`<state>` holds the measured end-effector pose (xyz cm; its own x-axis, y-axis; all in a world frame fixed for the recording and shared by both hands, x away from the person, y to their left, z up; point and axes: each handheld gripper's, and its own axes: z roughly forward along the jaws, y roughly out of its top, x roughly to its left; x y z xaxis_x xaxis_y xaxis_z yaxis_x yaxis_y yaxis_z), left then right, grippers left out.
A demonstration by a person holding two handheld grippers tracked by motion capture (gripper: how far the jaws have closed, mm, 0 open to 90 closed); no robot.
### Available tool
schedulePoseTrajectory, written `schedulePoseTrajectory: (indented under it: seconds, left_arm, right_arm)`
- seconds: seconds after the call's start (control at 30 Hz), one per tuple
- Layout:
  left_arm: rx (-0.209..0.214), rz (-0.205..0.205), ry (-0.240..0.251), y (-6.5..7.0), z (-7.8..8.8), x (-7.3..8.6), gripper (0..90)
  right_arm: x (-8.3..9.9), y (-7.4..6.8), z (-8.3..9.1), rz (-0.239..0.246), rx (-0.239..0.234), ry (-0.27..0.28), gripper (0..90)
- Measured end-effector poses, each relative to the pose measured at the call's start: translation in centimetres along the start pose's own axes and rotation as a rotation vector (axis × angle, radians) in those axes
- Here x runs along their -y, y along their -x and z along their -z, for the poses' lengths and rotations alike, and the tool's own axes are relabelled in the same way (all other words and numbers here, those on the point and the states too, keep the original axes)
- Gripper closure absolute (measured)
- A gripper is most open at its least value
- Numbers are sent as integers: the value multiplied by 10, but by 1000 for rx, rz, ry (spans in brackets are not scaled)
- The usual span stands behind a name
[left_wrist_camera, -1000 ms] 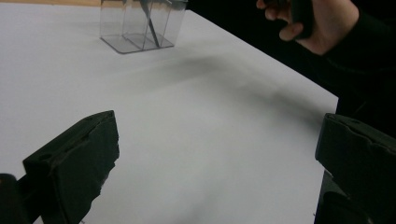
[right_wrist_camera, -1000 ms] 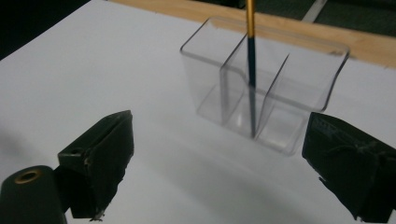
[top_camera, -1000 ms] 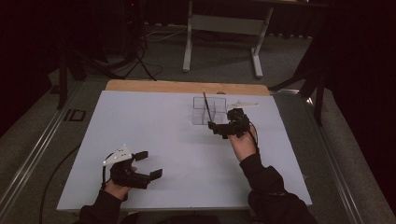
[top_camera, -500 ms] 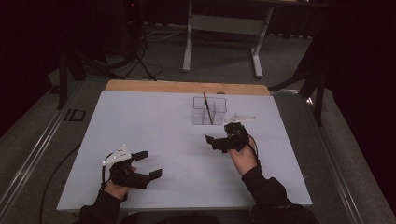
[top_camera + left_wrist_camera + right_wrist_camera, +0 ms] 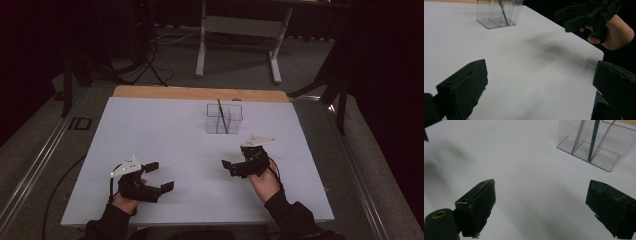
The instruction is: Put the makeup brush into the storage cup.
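A dark pen is stood in the clear organizer, seemingly placed; both tools, left tool and right tool, are held released, empty, above the counter.

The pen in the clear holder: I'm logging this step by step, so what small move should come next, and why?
Probably none on the pen: it already stands tilted inside the clear holder. The right gripper is open, empty and apart from the holder, so I'd lower it to rest on the white table, like the open left gripper.
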<state>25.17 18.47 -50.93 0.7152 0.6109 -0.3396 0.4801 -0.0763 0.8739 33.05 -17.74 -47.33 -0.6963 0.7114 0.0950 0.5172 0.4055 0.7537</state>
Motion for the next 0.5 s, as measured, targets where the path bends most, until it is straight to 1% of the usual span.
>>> schedulePoseTrajectory:
  seconds: [0.07, 0.1, 0.2, 0.33, 0.4, 0.5]
  left_arm:
    - [3, 1, 0, 0, 0, 0, 0]
    - [3, -2, -1, 0, 0, 0, 0]
    - [1, -4, 0, 1, 1, 0, 0]
    - [3, -4, -1, 1, 1, 0, 0]
    - [2, -5, 1, 1, 1, 0, 0]
    - [2, -5, 2, 0, 1, 0, 0]
  right_arm:
    - [1, -1, 1, 5, 1, 2, 89]
    - [2, -2, 2, 4, -7, 10, 89]
    - [5, -4, 6, 24, -6, 12, 89]
    - [11, -5, 10, 30, -24, 0, 89]
    - [14, -6, 13, 35, -21, 2, 89]
    - [18, -4, 18, 32, -32, 4, 89]
